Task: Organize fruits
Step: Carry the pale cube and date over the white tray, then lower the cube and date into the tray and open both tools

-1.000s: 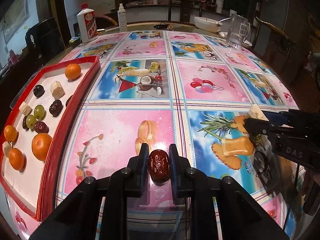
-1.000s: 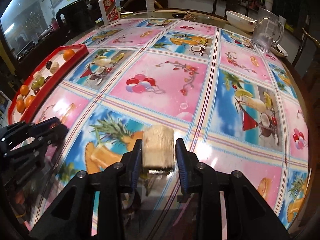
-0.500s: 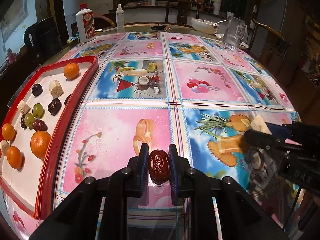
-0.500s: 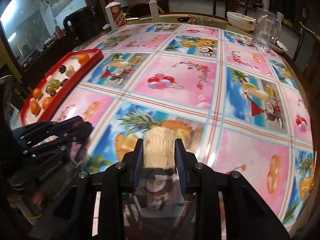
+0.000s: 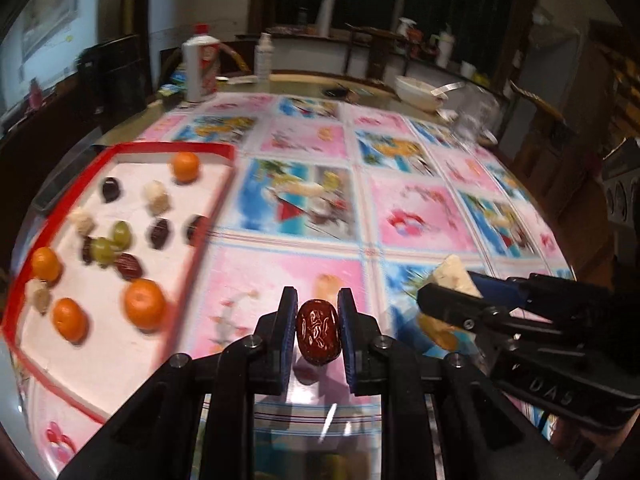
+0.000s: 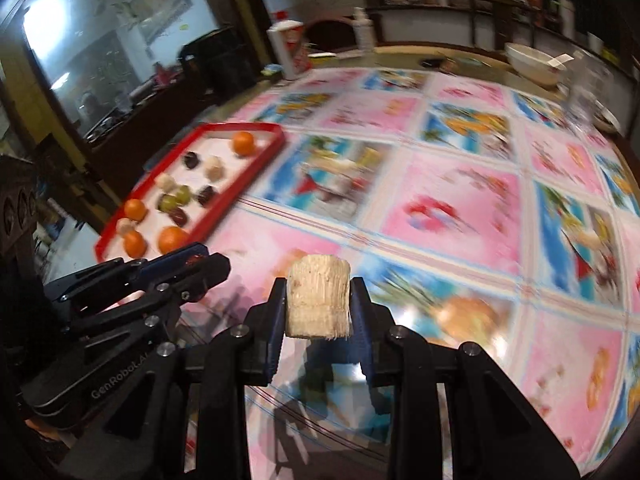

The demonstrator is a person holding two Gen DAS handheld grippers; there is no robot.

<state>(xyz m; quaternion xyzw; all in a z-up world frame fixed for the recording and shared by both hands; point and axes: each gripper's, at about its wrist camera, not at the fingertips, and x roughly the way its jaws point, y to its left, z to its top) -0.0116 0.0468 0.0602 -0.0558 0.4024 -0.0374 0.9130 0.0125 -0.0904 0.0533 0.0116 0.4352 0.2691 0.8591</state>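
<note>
**Fruit in both tools, tray at ten o'clock**

Date (image 5: pixel 318 332), wrinkled and light, sits pinched mid-body in the left tool (image 5: pixel 318 334); its glossy skin may slip. The right tool (image 6: pixel 319 304) clamps a fibrous pale chunk (image 6: pixel 319 300) (probably stiff). Both hang above the glossy patterned counter (image 6: pixel 460 200); the red tray (image 5: pixel 60 344) holds oranges, grapes and dates.
</note>
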